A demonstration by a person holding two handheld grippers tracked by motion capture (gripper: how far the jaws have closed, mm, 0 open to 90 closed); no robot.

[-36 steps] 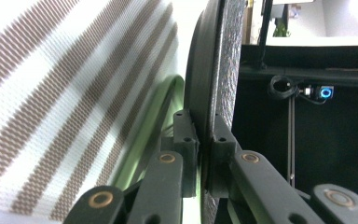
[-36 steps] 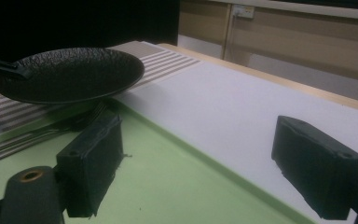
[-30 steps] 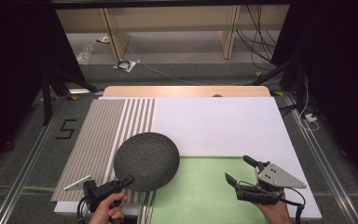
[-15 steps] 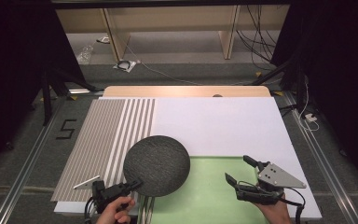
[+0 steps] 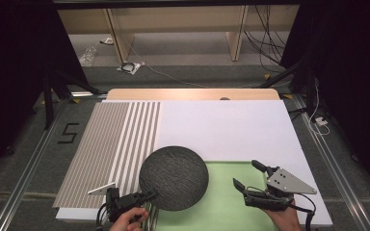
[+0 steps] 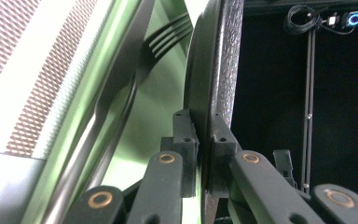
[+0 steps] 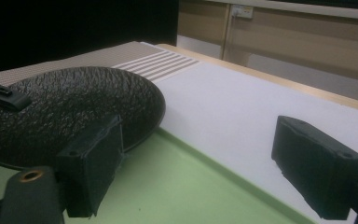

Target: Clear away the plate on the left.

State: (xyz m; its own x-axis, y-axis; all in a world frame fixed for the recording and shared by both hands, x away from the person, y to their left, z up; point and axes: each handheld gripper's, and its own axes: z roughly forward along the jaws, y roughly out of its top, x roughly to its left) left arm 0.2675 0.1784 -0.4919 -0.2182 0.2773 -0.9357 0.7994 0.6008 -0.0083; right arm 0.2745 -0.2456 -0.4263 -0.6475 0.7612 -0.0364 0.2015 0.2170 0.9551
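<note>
A dark, rough-textured round plate (image 5: 173, 177) hangs tilted over the left end of the green mat (image 5: 231, 211). My left gripper (image 5: 147, 196) is shut on its near-left rim. In the left gripper view both jaws clamp the plate's edge (image 6: 226, 56) at the left gripper (image 6: 204, 135), and a dark fork (image 6: 165, 39) lies on the green mat (image 6: 158, 102) beside it. My right gripper (image 5: 246, 174) rests open on the mat's right part, nothing between its fingers. In the right gripper view the plate (image 7: 65, 102) sits just left of the right gripper (image 7: 205, 163).
A white board (image 5: 221, 125) covers the table, with a brown-and-white striped mat (image 5: 111, 144) on its left part. A wooden edge (image 5: 192, 94) runs along the far side. Metal rails and dark floor flank the table.
The left gripper has carried the plate to the right, from over the striped mat onto the green mat's left end. The right gripper has stayed put and open.
</note>
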